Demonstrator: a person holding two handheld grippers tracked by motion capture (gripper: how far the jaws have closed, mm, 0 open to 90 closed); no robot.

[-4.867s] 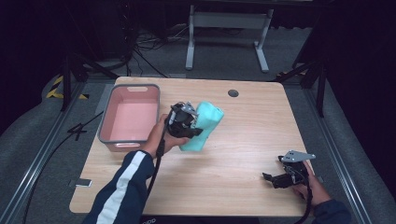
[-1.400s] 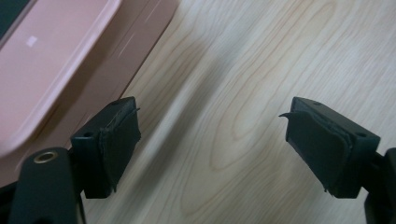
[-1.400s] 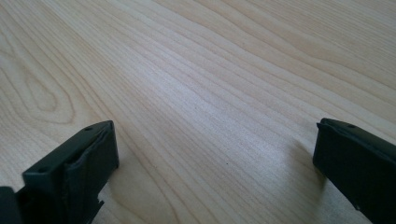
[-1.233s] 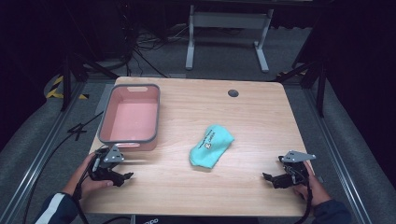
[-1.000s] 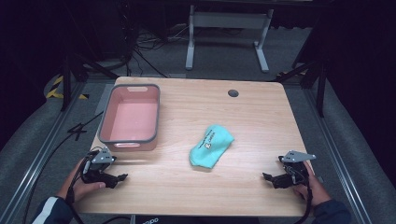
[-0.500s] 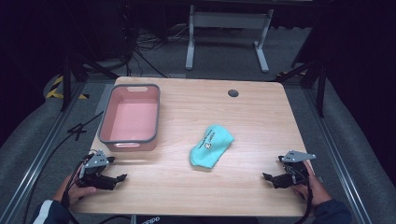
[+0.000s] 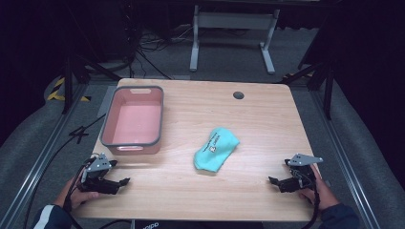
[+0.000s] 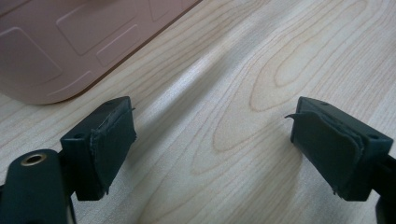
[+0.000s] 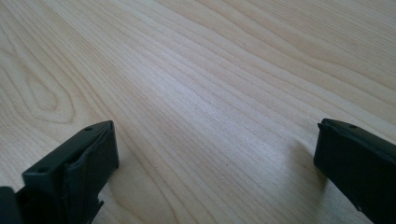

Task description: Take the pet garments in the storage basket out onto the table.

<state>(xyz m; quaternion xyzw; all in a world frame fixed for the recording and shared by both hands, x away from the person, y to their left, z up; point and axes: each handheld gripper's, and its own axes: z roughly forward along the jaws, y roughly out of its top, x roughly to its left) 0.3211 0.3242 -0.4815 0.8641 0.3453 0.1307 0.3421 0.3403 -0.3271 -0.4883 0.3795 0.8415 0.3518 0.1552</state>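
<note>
Fingers spread, empty, on both grippers, left point(image 7: 125, 182) and right point(image 7: 272, 180); one teal pouch point(image 7: 216, 149), one pink bin point(image 7: 133, 141).

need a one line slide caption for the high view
Teal cloth lies beside the pink bin while both open tools rest at the table's near corners.

1. The rectangular pink plastic bin point(image 7: 135, 122) sits on the light wooden table point(image 7: 258, 119), at its far left.
2. The crumpled teal cloth pouch point(image 7: 216, 150) lies near the table's middle, right of the bin and apart from it.
3. The left gripper point(image 7: 122, 182) rests at the near left corner, just before the bin.
4. The right gripper point(image 7: 273, 181) rests at the near right corner, well apart from the pouch.
</note>
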